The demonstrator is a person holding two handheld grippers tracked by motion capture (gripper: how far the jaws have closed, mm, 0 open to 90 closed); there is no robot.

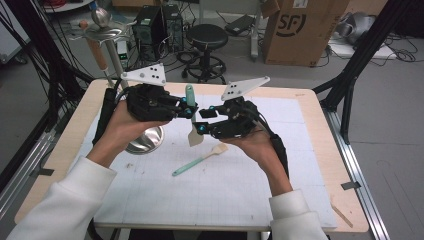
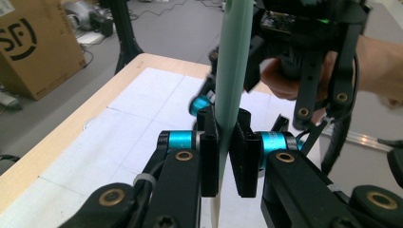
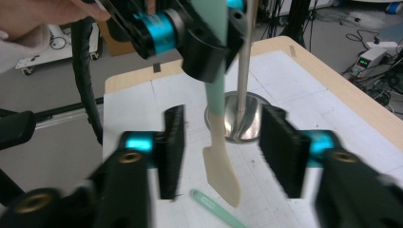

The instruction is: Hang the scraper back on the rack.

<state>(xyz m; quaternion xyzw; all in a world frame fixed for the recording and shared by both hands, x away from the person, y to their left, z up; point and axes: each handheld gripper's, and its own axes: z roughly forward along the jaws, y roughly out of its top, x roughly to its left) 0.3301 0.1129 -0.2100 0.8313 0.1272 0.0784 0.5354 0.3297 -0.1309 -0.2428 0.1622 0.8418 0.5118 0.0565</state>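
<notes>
Two tongs: left (image 2: 223, 156) gripping spatula (image 2: 233, 71).

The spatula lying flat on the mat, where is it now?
In the high view, the second spatula lies on the white mat near the table's middle, just below the right gripper and right of the steel base.

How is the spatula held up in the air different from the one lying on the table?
The held spatula hangs upright, blade down, clamped at its green handle by the left gripper; the table spatula lies flat on the white mat, touched by nothing. The held spatula's blade hangs between the open jaws of the right gripper, while the table spatula's blade lies under the right hand. Both have a green handle and a cream blade.
</notes>
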